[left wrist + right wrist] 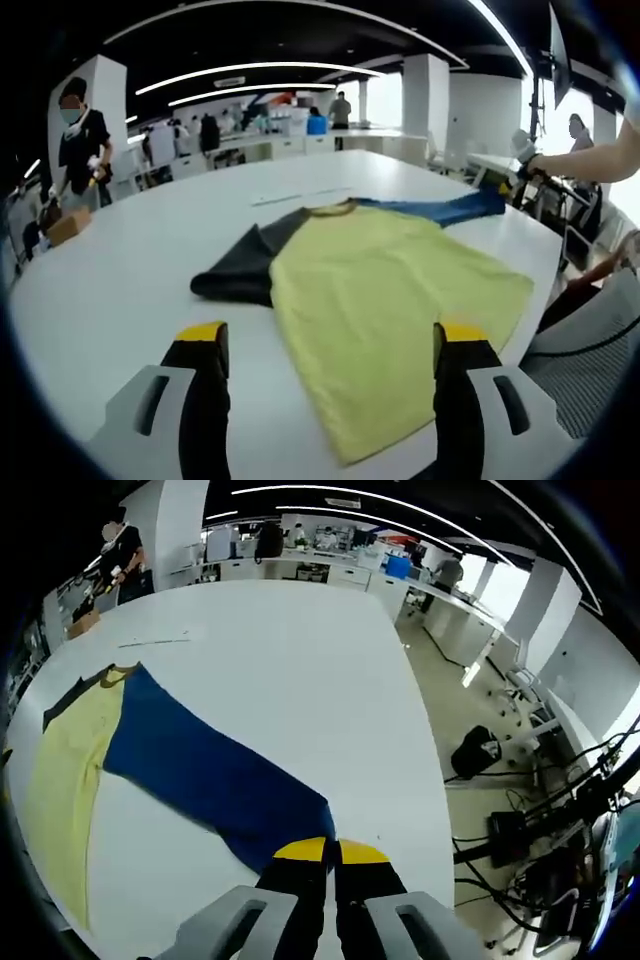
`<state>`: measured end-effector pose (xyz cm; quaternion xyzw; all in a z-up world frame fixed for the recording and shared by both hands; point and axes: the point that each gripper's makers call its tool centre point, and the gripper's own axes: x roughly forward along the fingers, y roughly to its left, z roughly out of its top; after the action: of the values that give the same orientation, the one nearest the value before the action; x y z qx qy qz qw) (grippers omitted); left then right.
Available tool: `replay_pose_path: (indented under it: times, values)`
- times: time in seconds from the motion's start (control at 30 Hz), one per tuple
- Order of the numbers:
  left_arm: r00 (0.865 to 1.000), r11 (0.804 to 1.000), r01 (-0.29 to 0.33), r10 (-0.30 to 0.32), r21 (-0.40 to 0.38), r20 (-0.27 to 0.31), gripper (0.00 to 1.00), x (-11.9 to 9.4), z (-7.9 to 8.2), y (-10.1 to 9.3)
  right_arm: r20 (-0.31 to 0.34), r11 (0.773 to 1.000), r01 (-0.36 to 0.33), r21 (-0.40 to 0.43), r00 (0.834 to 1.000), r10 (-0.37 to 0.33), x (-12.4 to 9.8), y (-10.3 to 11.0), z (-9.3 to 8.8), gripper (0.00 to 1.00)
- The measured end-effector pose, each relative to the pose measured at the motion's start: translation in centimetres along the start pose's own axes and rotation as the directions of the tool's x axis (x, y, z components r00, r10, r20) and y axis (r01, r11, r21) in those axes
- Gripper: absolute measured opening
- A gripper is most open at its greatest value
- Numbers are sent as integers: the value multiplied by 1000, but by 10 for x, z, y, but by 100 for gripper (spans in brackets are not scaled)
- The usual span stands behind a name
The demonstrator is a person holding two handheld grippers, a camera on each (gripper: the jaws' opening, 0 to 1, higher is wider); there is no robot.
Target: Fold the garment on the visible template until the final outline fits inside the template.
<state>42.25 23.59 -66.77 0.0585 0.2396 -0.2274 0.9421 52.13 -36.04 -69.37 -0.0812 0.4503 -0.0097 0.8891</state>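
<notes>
The garment (380, 300) is a T-shirt lying flat on a white table (120, 270), its yellow body spread toward the near edge. It has 2 sleeves of different colours: a dark grey one (245, 265) folded out to the left and a blue one (450, 208) stretched far to the right. A brownish collar band sits at the far end of the yellow panel. The fabric shows soft wrinkles, and its near hem runs slightly over the table edge.

In the left gripper view, the left gripper (330, 350) hangs above the near hem with its 2 yellow-tipped jaws spread wide, touching nothing.

In the right gripper view, the blue sleeve (215, 770) runs long across the table (300, 660), and the right gripper (330, 852) has its yellow tips pressed together on the sleeve's cuff end.

In the far background, people stand by desks.
</notes>
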Motion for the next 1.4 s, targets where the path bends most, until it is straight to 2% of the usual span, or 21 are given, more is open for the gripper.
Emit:
replay_pose_path:
  times: [0.33,0.47,0.53,0.6,0.67,0.87,1.2,1.4]
  values:
    - [1000,1000,1,-1,10,-2,80,0,1,0,-8,1000,6,21,1000,-6,16,-1,-7,0]
    - [1000,1000,0,0,12,-3,80,-1,1,0,6,999,49,12,999,-49,18,-7,-5,0]
    - [1000,1000,-2,2,12,-2,80,-1,2,0,22,998,54,16,998,-54,18,-7,-3,4]
    - [1000,1000,-2,2,11,-1,80,-2,2,0,24,998,60,22,998,-60,18,-7,-4,16]
    - [1000,1000,-3,3,12,-3,80,-2,1,0,19,997,54,48,998,-55,17,-6,-6,23]
    - [1000,1000,-1,1,15,-2,80,-2,2,0,5,992,43,117,999,-44,17,-2,-17,26]
    - [1000,1000,-1,1,24,-1,80,-3,3,-1,-50,982,23,187,999,-14,21,8,-45,24]
    - [1000,1000,0,0,30,-5,79,-2,3,-2,-57,976,7,218,998,6,18,16,-51,21]
